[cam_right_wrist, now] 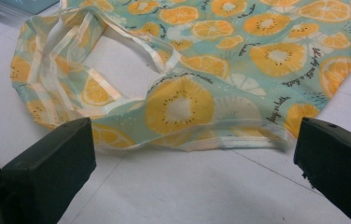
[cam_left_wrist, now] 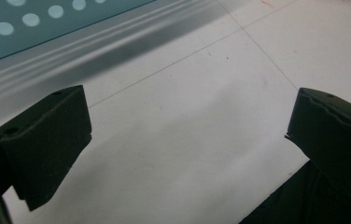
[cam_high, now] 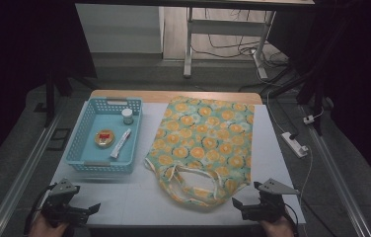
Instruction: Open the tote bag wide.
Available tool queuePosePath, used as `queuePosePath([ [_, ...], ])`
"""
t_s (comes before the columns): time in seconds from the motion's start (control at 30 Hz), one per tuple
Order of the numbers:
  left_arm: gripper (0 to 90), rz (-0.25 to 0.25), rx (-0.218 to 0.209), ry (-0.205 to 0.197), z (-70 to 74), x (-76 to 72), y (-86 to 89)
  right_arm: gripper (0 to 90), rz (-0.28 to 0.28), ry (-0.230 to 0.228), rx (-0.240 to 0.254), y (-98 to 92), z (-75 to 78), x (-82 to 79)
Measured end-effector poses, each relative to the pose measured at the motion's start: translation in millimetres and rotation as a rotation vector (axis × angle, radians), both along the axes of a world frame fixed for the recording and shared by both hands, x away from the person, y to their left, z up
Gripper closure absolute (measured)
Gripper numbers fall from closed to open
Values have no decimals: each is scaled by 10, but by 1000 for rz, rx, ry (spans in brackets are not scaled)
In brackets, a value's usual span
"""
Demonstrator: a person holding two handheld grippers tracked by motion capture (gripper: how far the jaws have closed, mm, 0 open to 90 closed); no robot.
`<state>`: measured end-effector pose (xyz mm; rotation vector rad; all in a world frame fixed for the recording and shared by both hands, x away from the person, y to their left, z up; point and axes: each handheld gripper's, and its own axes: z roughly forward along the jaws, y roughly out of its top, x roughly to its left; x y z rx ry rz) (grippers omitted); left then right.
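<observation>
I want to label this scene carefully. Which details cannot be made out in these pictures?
- Round tin label: too small, high view.
- Tote bag inside: hidden by its own fabric.
- Blue basket: cut off by the top edge, left gripper view.
- Small jar contents: too small, high view.

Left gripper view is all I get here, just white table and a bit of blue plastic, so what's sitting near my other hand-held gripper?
Observer: A fruit-print tote bag lies flat on the table, its handles towards the right hand-held gripper.
Operator: Is that one holding the bag?
Observer: No. Its jaws stand open just short of the bag's near edge, apart from the cloth.
Operator: And the blue plastic at the top of my picture?
Observer: That is a blue basket left of the bag. It holds a small jar, a round tin and a white tube.
Operator: Is my own hand-held gripper near that?
Observer: The left hand-held gripper sits open at the table's near edge, short of the basket.
</observation>
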<state>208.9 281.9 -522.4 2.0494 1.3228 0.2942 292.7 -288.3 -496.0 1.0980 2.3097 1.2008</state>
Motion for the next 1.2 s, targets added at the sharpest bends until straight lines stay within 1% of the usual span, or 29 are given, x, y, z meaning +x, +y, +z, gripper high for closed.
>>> queuePosePath([
  [0.33,0,5,-15,-4,1,-3,23,0,34,-30,-18,82,52,-23],
  [0.5,0,8,-18,-3,-1,0,26,0,82,-45,-18,179,88,-45],
  [0.53,0,8,-18,-3,-1,0,26,0,82,-45,-18,179,88,-45],
  [0.6,0,8,-18,-2,-2,1,27,0,107,-54,-24,242,113,-58],
  [0.73,0,8,-20,0,-2,2,28,0,120,-48,-23,291,120,-63],
  [0.8,0,8,-19,1,-2,3,27,0,131,-40,-21,322,120,-64],
  [0.87,0,7,-19,2,-3,5,27,0,150,-24,-10,375,120,-63],
  [0.9,0,7,-18,3,-4,5,26,0,150,-24,-10,375,120,-63],
  [0.97,0,8,-16,5,-5,7,24,0,168,-10,-13,431,120,-60],
  [1.07,0,8,-15,6,-5,8,23,0,178,-4,-14,468,116,-58],
  [1.13,0,7,-16,6,-5,8,23,0,195,-3,-25,526,113,-59],
  [1.2,0,7,-15,6,-5,9,23,0,197,-2,-31,547,111,-61],
])
